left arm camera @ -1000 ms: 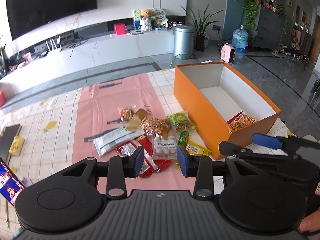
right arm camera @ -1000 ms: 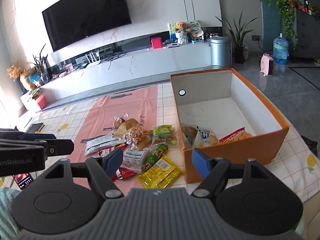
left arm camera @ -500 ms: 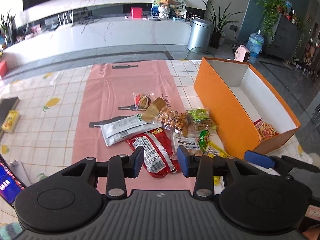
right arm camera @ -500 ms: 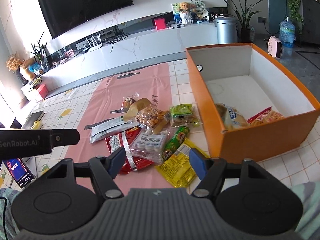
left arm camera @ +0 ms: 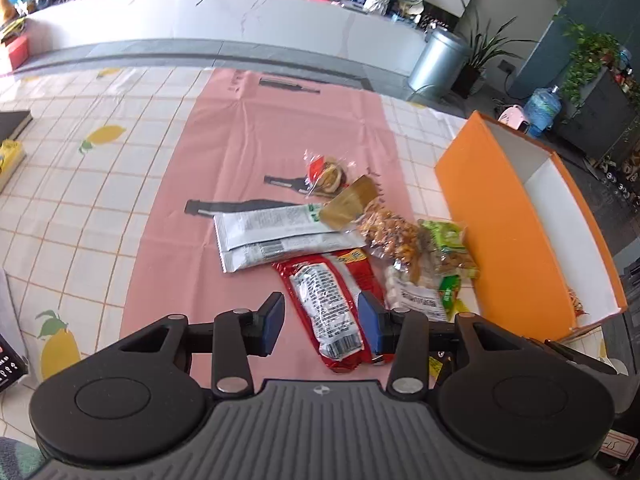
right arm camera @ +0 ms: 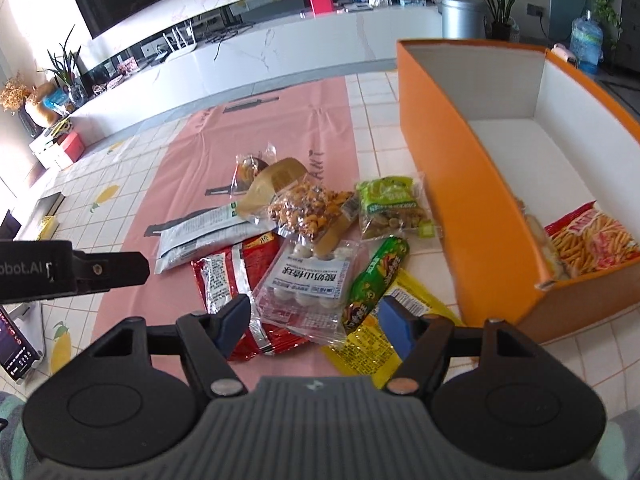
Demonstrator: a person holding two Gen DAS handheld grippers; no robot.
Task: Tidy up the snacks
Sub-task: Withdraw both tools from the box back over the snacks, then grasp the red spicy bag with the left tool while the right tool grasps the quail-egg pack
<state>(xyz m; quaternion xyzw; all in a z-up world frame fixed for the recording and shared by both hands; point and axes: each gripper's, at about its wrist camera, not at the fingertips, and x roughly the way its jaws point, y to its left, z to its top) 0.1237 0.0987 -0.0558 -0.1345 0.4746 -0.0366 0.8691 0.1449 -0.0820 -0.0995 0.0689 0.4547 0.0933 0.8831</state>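
Observation:
Several snack packets lie in a pile on the pink mat (left arm camera: 256,152), left of the orange box (left arm camera: 500,240). My left gripper (left arm camera: 322,322) hovers over the red packet (left arm camera: 332,304), its jaws opening and its pads clear of the packet. My right gripper (right arm camera: 315,320) hangs above the clear pack of white balls (right arm camera: 308,280) and the green tube (right arm camera: 376,276), jaws opening, gripping nothing. A yellow packet (right arm camera: 368,348) lies under the tube. The orange box (right arm camera: 460,184) holds a red chip bag (right arm camera: 588,240). One of the left gripper's fingers (right arm camera: 112,268) shows at the left.
White sachets (left arm camera: 276,236), a peanut bag (right arm camera: 308,208) and a green nut bag (right arm camera: 388,204) lie farther back in the pile. A phone (right arm camera: 16,344) stands at the table's left edge. A silver bin (left arm camera: 438,60) and a white counter stand beyond the table.
Both grippers have come down and forward toward the snack pile, which now looks larger. The left view has rolled, and its jaws stand a little wider.

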